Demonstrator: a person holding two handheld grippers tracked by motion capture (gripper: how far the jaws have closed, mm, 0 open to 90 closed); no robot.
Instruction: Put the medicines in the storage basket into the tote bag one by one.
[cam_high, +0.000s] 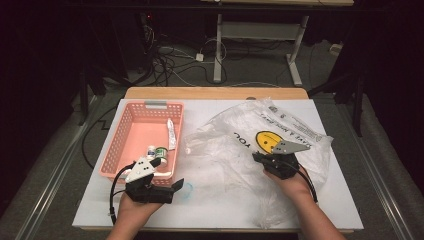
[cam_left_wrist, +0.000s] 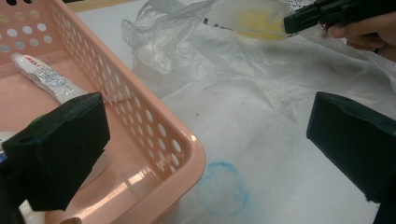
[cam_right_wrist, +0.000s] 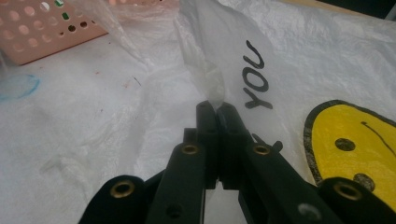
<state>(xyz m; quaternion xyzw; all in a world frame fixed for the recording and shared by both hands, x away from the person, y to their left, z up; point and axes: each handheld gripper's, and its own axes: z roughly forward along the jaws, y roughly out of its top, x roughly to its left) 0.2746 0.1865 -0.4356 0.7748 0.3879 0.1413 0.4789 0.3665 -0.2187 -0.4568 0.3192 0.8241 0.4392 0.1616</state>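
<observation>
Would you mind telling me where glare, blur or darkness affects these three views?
High view: dark surroundings, lit table. Left gripper view: near jaws soft, glare on the pink basket rim. Right gripper view: plastic bag bright and washed out, jaws closest to the lens blurred.

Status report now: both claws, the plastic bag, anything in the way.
Right claw shut on plastic bag, film pinched. Left claw open, straddling the pink basket wall. Nothing blocking the bag.

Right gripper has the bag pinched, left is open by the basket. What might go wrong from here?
The right gripper pinches only a thin fold of the plastic bag, so the film may slip or tear when lifted. The open left gripper straddles the pink basket wall and may knock it when moved.
</observation>
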